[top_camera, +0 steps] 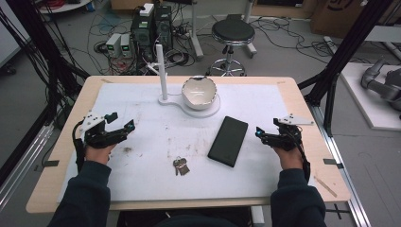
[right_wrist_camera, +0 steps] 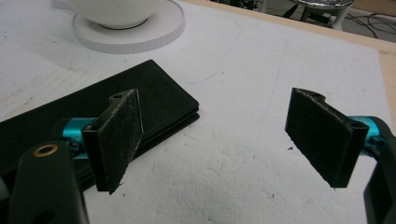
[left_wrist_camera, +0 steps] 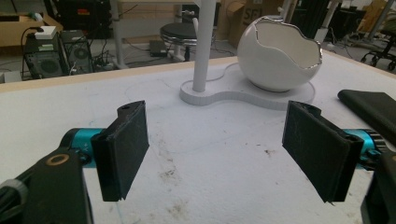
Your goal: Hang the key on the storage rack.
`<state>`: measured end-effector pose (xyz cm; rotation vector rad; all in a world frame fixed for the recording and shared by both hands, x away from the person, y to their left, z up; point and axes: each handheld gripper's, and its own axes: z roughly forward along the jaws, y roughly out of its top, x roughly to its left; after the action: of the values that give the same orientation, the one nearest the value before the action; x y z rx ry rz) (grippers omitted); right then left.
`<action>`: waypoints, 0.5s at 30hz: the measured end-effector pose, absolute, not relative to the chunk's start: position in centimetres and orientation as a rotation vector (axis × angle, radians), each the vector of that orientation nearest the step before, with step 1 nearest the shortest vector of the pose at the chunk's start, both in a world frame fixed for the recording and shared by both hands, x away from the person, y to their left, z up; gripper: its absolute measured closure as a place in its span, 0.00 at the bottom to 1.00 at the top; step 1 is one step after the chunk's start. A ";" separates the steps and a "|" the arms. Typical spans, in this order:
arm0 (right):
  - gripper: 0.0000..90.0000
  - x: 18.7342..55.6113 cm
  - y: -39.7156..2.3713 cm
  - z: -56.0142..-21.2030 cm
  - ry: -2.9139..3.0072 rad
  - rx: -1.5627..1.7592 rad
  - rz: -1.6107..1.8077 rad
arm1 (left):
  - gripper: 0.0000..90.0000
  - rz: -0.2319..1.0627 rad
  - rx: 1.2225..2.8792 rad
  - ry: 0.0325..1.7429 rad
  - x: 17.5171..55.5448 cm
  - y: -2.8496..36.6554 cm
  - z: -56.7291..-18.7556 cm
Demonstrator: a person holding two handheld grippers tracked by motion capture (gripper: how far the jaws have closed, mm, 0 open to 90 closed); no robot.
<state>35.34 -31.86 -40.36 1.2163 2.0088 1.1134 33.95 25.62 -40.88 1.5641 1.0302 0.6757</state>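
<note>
Both forearms, in dark sleeves, were extended from the near edge, one at each side. The left gripper (top_camera: 121, 122) was held in the left hand (top_camera: 98, 152), angled inward and forward, its jaws spread wide with nothing between them. The right gripper (top_camera: 259, 134) was held in the right hand (top_camera: 287, 155), pointed inward, its jaws likewise parted and unoccupied.

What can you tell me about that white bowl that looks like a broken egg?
The bowl is white, glossy and rounded, like ceramic, shaped like a cracked eggshell. Its jagged rim has a thin silvery edge, and the opening tips a little to one side. It sits on the round end of a flat white base, beside a white post, at the far middle of the table. Nothing else touches it.
</note>
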 end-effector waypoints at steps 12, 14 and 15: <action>0.21 35.2 -32.5 -40.6 2.005 1.237 1.143 | 0.27 0.656 1.568 1.038 34.3 25.3 -41.2; 0.21 35.0 -32.5 -40.6 2.006 1.223 1.148 | 0.27 0.655 1.571 1.035 34.2 25.2 -41.1; 0.21 34.8 -32.3 -40.5 2.007 1.210 1.149 | 0.27 0.654 1.568 1.033 34.2 25.2 -41.1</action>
<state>34.76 -32.34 -40.49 1.2096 2.0067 1.1491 34.23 25.18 -41.11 1.5682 1.0331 0.6541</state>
